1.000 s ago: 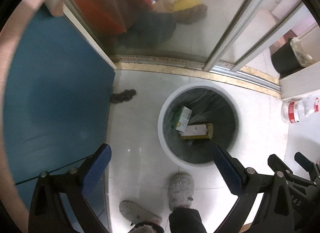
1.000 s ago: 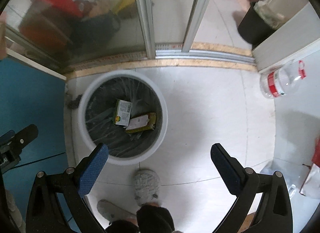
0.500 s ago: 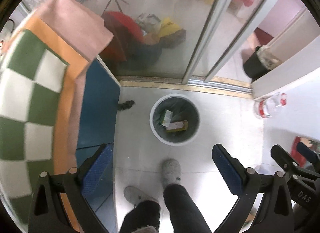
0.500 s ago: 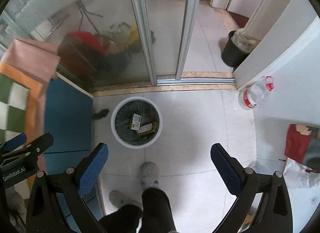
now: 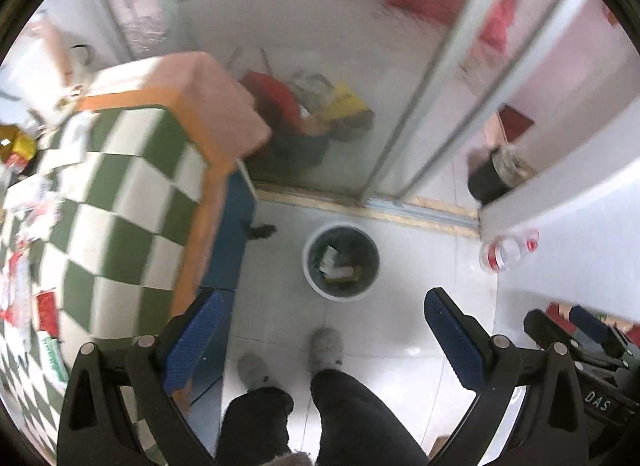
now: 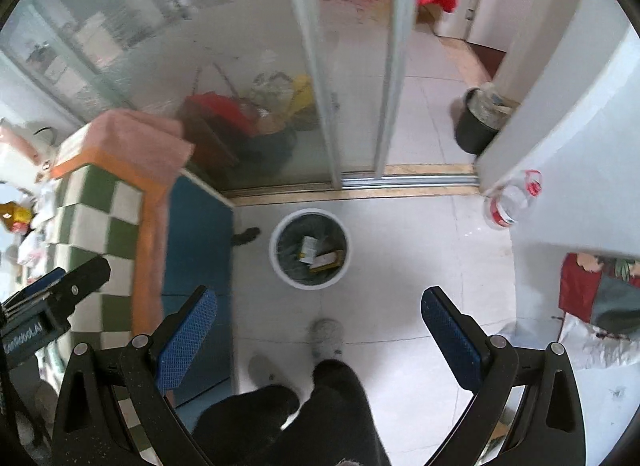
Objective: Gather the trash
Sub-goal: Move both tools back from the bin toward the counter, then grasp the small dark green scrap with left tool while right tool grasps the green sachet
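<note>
White tile floor point(image 6: 420, 250) is taking up most of the room, with a sliding glass door point(image 6: 248, 77) running along the far side and some red and yellow stuff sitting blurry behind the glass. Right in the middle of the floor a round white-rimmed trash bin point(image 6: 310, 248) is standing upright with a dark liner in it, and inside I'm seeing a small white-and-green carton point(image 6: 308, 249) lying next to a flat yellowish box point(image 6: 329, 260), the two touching or close to it. Further off by the doorway, a second black bin point(image 6: 478, 123) is sitting stuffed with something pale, can't tell what. An empty-looking clear plastic bottle point(image 6: 510, 201) with a red label is lying at the base of the white wall on the right. Off to the left, a table with a green-and-white checkered cloth point(image 5: 108, 201) is holding a mess of wrappers and paper scraps point(image 5: 28, 201), too blurry to name. The left gripper point(image 5: 320, 342) is hanging wide apart with nothing between its blue pads, and the right gripper point(image 6: 320, 340) is spread the same way, also holding nothing. Both are hovering high above the person's grey slippers point(image 6: 328, 336), well apart from the bin.
</note>
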